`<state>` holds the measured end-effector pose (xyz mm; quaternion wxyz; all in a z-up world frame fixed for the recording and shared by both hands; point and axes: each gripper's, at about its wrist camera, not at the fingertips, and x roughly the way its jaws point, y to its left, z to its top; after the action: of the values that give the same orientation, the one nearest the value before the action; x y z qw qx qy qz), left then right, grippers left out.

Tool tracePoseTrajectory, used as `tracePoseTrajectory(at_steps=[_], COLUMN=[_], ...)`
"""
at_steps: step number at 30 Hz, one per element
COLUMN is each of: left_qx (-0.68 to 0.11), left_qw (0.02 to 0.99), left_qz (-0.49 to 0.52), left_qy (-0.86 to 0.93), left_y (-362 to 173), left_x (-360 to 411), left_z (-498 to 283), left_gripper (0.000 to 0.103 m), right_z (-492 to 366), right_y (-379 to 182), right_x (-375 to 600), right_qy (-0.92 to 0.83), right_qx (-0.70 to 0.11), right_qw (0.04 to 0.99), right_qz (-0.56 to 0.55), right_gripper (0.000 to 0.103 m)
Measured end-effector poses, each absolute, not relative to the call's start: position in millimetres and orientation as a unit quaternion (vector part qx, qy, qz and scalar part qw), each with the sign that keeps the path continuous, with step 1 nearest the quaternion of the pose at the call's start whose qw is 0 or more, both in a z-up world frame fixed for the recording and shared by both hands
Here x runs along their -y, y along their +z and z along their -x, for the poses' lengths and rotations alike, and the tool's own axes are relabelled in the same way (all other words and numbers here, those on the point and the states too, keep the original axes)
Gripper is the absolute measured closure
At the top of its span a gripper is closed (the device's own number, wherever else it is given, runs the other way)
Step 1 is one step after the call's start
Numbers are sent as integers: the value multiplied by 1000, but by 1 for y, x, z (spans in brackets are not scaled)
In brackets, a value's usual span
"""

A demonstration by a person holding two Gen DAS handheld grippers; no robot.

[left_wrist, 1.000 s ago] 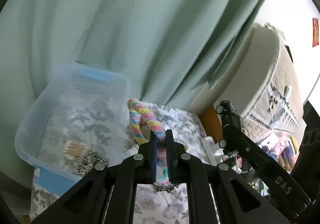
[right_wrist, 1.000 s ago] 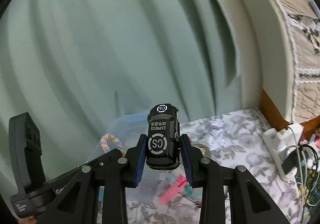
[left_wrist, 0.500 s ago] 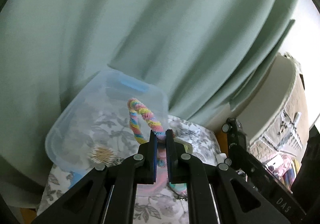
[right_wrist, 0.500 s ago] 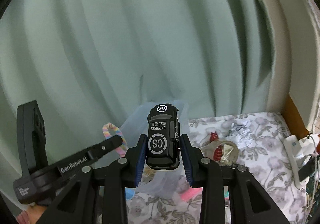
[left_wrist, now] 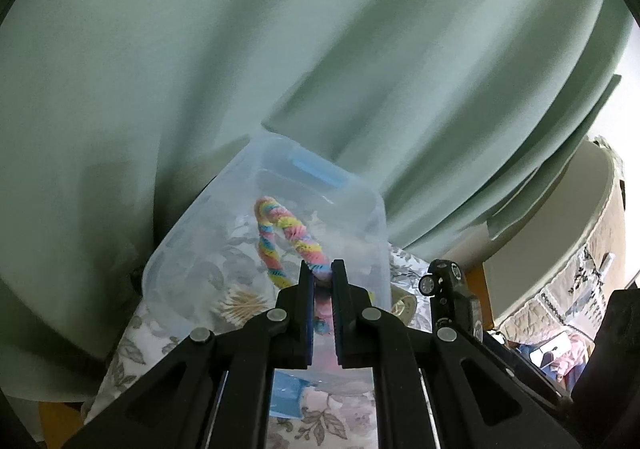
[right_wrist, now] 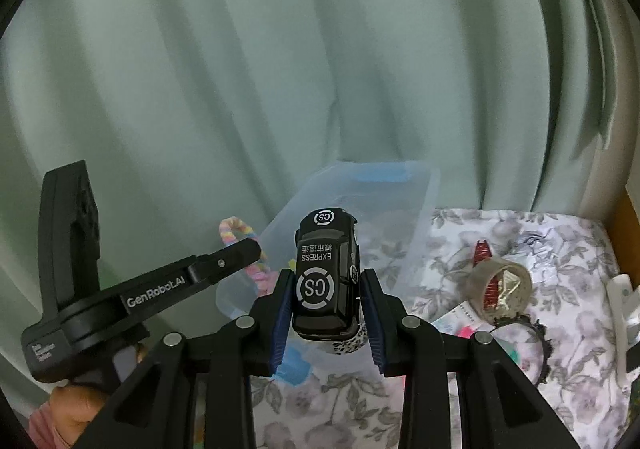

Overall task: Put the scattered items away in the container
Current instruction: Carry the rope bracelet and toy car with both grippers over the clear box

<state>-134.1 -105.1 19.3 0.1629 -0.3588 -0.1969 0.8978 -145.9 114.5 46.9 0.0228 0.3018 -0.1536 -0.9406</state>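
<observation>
1. A pale green pleated curtain (left_wrist: 280,69) fills the background of both wrist views, hanging behind the table.
2. A cloth with a grey floral print (right_wrist: 560,249) covers the table top; the container stands on it close to the curtain.
3. The clear rectangular plastic container with blue handle clips (left_wrist: 256,177) sits open. A bundle of pale wooden sticks (left_wrist: 244,303) lies on its floor, and a leopard-print item (right_wrist: 352,343) shows just under the right gripper.
4. The left gripper (left_wrist: 323,273) is clamped tight on a pastel rainbow twisted rope loop (left_wrist: 280,233), pinching one side of it between the blue pads. The loop stands up over the container's opening.
5. The right gripper (right_wrist: 326,289) grips a glossy black toy car with white "CS EXPRESS" lettering (right_wrist: 326,265) by its sides, roof towards the camera, nose pointing away. The car hangs over the near end of the container.
6. A roll of clear packing tape with a red cutter (right_wrist: 500,287) lies on the cloth to the right of the container, well apart from it.
7. A small black frilly ring-shaped item (right_wrist: 540,345) lies just beside the tape, on its near side.
</observation>
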Motion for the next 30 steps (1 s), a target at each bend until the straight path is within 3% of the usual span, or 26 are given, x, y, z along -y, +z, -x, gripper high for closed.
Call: tracePoseTrajectory(at_steps=[30], left_qx=[206], left_qw=[136], left_qz=[405], left_qy=[880], left_y=[-16], left_x=[112], left_z=[149], left_gripper=[95], right_z=[178], right_y=[16], right_x=[-97], right_qy=[-919], right_qx=[145], right_qw=[26], right_qz=[-365], right_gripper=[67])
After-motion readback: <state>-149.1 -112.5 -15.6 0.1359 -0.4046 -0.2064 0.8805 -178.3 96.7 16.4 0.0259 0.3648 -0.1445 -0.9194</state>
